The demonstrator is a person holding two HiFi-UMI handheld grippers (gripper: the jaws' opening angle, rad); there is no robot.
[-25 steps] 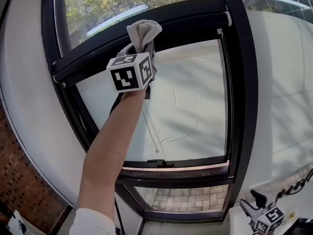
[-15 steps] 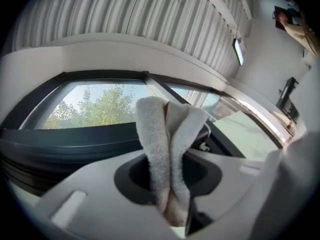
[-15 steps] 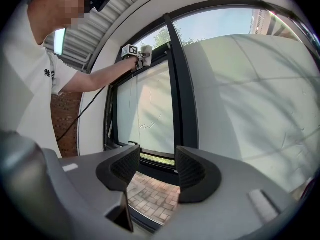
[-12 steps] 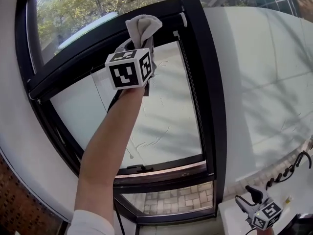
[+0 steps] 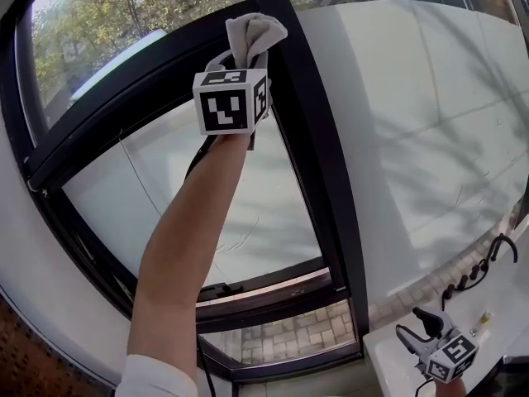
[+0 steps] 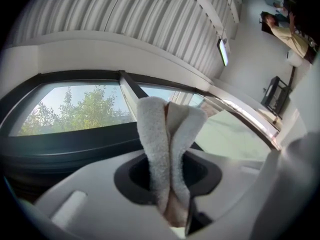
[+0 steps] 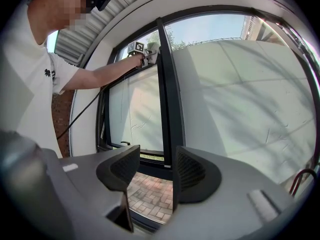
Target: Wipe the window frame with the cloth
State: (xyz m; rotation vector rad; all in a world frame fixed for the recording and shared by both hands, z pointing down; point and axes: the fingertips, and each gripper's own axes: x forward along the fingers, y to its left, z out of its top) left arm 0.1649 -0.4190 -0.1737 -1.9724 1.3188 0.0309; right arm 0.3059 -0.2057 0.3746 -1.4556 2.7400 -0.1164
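Note:
A folded grey-white cloth point(image 5: 255, 36) sticks up from my left gripper point(image 5: 245, 64), which is raised on an outstretched arm and is shut on it. The cloth point(image 6: 168, 149) lies against the black window frame point(image 5: 299, 147) where the horizontal bar meets the vertical post. In the right gripper view the left gripper point(image 7: 146, 59) and cloth point(image 7: 152, 48) show small at the top of the frame post point(image 7: 169, 99). My right gripper point(image 5: 416, 330) hangs low at the bottom right, open, with nothing between its jaws point(image 7: 157, 171).
The black window frame point(image 6: 75, 144) holds a lower sash with a handle point(image 5: 216, 289). A pale wall point(image 5: 413, 122) runs right of the frame. A white sill point(image 5: 397, 350) with dark cables point(image 5: 488, 259) lies at the bottom right. A black cord point(image 5: 202, 362) hangs below my left arm.
My left gripper with the cloth has slid rightward along the horizontal bar to the vertical post. The head view has turned, so the window now sits further left. The right gripper stays low.

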